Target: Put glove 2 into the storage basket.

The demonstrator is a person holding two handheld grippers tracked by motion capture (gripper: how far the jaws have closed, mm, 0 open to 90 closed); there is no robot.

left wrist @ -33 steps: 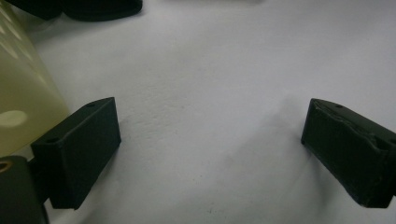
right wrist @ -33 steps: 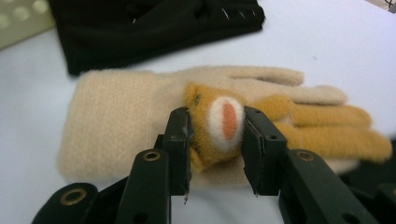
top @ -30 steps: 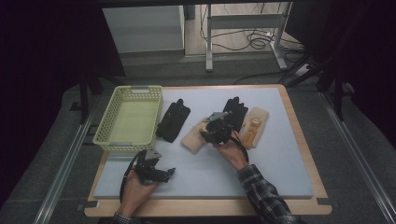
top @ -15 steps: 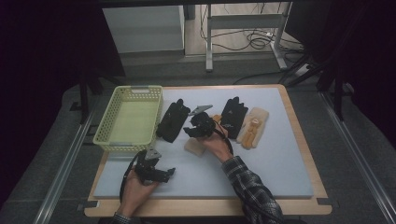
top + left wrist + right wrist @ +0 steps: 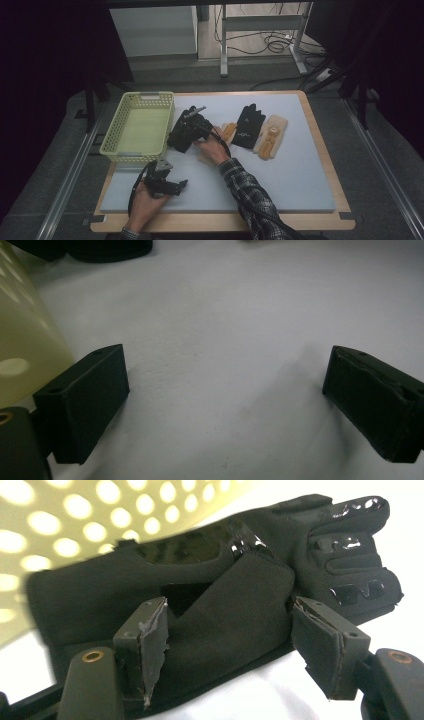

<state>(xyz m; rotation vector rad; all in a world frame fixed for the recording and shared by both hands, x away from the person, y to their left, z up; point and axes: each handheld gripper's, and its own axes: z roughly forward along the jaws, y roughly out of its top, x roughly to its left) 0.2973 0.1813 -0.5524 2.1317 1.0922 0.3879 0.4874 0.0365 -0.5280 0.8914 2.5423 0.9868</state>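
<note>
A black glove (image 5: pixel 174 145) lies on the grey mat right beside the yellow-green basket (image 5: pixel 111 145). My right gripper (image 5: pixel 186 129) is down over it. In the right gripper view the jaws (image 5: pixel 230 630) have just been opening, and the black glove (image 5: pixel 225 605) lies between them with its thumb flap in the gap; I see no pad pressing on it. My left gripper (image 5: pixel 176 185) rests near the mat's front left. Its jaws (image 5: pixel 225 390) stand wide open over bare mat with nothing between them.
A second black glove (image 5: pixel 248 125) and a tan glove (image 5: pixel 270 136) lie side by side at mid-mat. Another tan glove (image 5: pixel 228 132) is partly hidden by the right hand. The basket wall (image 5: pixel 75 520) stands just behind the first black glove; the basket (image 5: pixel 25 335) is also close left of the left gripper.
The right gripper has moved left from over the tan glove to the black glove beside the basket. The left gripper has stayed in place.
</note>
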